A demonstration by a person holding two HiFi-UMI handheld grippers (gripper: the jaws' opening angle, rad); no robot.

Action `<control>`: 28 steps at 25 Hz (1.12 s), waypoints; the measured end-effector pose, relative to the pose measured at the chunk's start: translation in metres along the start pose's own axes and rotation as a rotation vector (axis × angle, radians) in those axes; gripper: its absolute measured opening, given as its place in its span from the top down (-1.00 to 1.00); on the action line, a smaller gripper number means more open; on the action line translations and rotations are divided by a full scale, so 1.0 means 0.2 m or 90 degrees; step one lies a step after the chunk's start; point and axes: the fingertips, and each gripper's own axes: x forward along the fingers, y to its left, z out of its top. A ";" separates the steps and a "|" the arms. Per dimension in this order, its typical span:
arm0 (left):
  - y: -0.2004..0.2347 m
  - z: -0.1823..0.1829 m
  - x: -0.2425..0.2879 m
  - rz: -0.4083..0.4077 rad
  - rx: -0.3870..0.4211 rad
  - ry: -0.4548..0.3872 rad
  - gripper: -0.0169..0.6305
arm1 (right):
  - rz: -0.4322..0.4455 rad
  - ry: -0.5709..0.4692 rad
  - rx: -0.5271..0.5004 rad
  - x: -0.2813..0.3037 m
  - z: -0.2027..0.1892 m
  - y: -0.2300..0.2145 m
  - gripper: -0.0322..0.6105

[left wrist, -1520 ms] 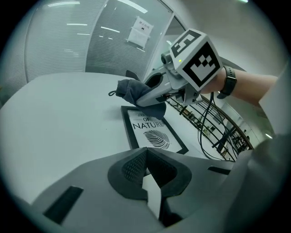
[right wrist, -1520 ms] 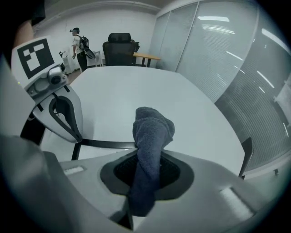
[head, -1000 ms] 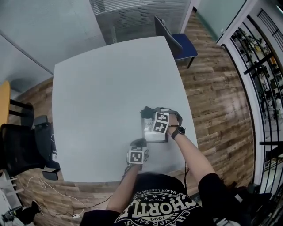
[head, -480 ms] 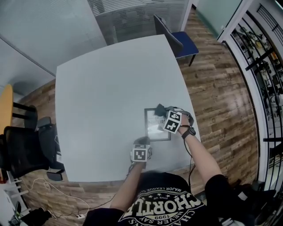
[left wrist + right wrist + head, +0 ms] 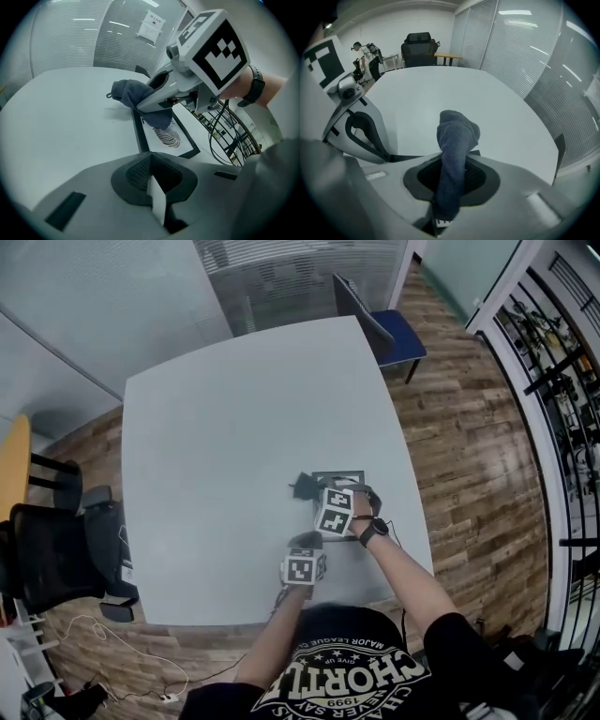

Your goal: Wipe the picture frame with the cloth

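The black picture frame [image 5: 339, 476] with a white fingerprint print [image 5: 171, 138] lies flat on the white table [image 5: 225, 437], near its front right corner. My right gripper [image 5: 314, 491] is shut on a dark blue-grey cloth [image 5: 305, 487], which hangs bunched over the frame's far left edge [image 5: 129, 93]. The same cloth [image 5: 454, 140] runs up out of the right gripper [image 5: 452, 187] between its closed jaws. My left gripper [image 5: 302, 542] sits low at the frame's near left corner, its jaws [image 5: 157, 192] shut. Whether it touches the frame is hidden.
A blue chair [image 5: 389, 334] stands at the table's far right corner and a black office chair [image 5: 47, 549] at its left. Wood floor and metal racks [image 5: 562, 381] lie to the right. The table's front edge [image 5: 216, 620] is close to the person's body.
The right gripper swept the cloth leftward across the frame, from over its upper part to its left edge. The left gripper has stayed at the near corner.
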 end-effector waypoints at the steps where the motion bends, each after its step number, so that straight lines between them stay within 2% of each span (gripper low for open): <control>1: 0.00 0.00 0.00 0.000 0.000 0.001 0.93 | 0.001 0.007 -0.004 0.02 0.00 0.01 0.67; 4: 0.01 -0.01 0.01 0.004 -0.004 0.000 0.93 | 0.000 0.023 -0.003 0.06 -0.05 0.02 0.67; 11: 0.02 -0.01 0.01 0.013 -0.002 -0.002 0.93 | -0.012 0.032 0.063 -0.01 -0.26 -0.03 0.67; 20: 0.00 0.00 0.00 0.020 -0.006 -0.003 0.93 | -0.066 0.057 0.137 -0.18 -0.58 -0.10 0.67; 24: 0.00 0.00 0.01 0.021 -0.009 -0.003 0.93 | -0.068 0.057 0.152 -0.18 -0.59 -0.10 0.67; 28: 0.00 -0.01 0.01 0.027 -0.012 -0.004 0.93 | -0.054 0.025 0.141 -0.18 -0.42 -0.07 0.67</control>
